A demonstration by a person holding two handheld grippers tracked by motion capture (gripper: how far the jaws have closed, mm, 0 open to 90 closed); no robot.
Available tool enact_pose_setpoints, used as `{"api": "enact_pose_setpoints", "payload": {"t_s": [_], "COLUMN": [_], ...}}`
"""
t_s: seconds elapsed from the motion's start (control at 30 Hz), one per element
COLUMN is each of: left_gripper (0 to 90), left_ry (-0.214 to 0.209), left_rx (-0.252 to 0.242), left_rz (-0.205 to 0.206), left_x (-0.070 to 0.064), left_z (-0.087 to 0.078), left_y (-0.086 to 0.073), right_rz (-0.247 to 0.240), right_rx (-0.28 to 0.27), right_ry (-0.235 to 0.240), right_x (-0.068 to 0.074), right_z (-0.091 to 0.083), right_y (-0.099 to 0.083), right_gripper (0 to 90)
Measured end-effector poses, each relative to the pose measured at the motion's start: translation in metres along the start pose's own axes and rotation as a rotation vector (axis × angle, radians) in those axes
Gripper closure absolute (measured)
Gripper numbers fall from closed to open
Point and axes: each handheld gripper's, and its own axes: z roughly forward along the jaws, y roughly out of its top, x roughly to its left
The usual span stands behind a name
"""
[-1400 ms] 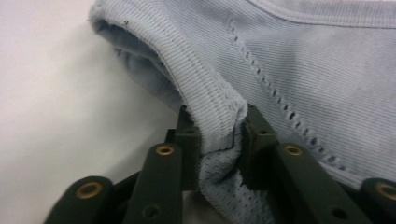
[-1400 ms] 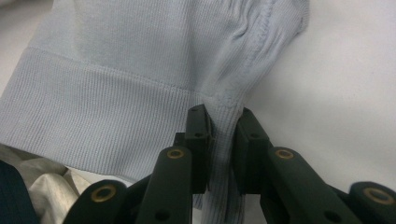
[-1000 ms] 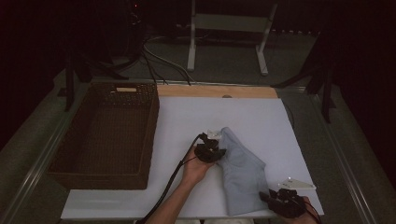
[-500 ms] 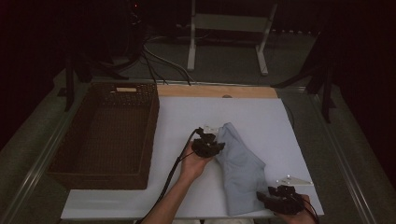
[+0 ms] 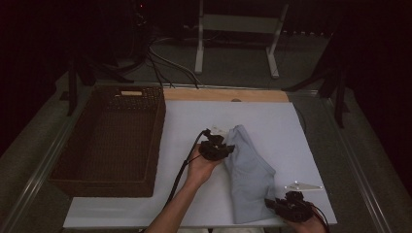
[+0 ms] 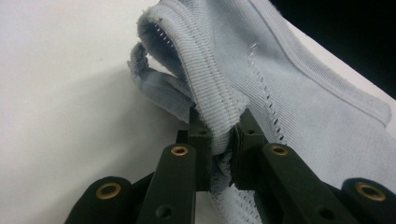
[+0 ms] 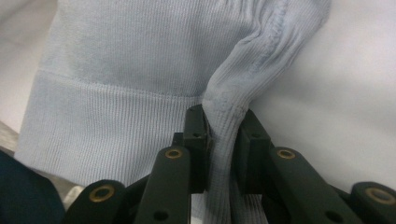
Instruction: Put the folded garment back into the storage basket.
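Cloth (image 5: 250, 177) of pale blue ribbed knit lies folded into a long strip on the white worktop (image 5: 272, 116), running from near the middle toward the near right corner. It narrows at the far end and widens toward the near edge, where one end reaches the worktop's rim.

The left gripper (image 5: 217, 148) sits at the strip's far left end. In the left gripper view its black fingers (image 6: 201, 140) are clamped on a thick ribbed hem (image 6: 217, 109), which rises out of them in a curled loop; a line of stitching runs along the smooth knit beside it.

The right gripper (image 5: 286, 208) is at the near right corner, at the strip's near end. In the right gripper view its fingers (image 7: 196, 135) are clamped on a bunched ridge of ribbed fabric (image 7: 233, 107), with a broad ribbed band (image 7: 107, 121) lying flat to one side and finer knit beyond it. A grey three-cornered plate (image 5: 302, 186) shows just past this gripper.

A dark brown woven basket (image 5: 114, 141), rectangular with steep walls, stands along the left edge of the worktop, well apart from the cloth. A bare wooden strip (image 5: 223, 94) runs along the far edge.
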Motion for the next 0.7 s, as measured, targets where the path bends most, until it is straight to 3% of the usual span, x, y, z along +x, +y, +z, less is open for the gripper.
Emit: {"api": "enact_pose_setpoints", "payload": {"t_s": [0.3, 0.7], "left_gripper": [83.2, 83.2], "left_ry": [0.015, 0.044], "left_rx": [-0.008, -0.014], "left_rz": [0.015, 0.029], "left_x": [0.003, 0.007], "left_z": [-0.012, -0.028], "left_y": [0.007, 0.014], "right_rz": [-0.045, -0.07], "right_rx": [-0.012, -0.02], "right_ry": [0.036, 0.088], "right_x": [0.014, 0.029], "right_z": [0.002, 0.008], "right_y": [0.009, 0.024], "right_gripper": [78.1, 78.1]}}
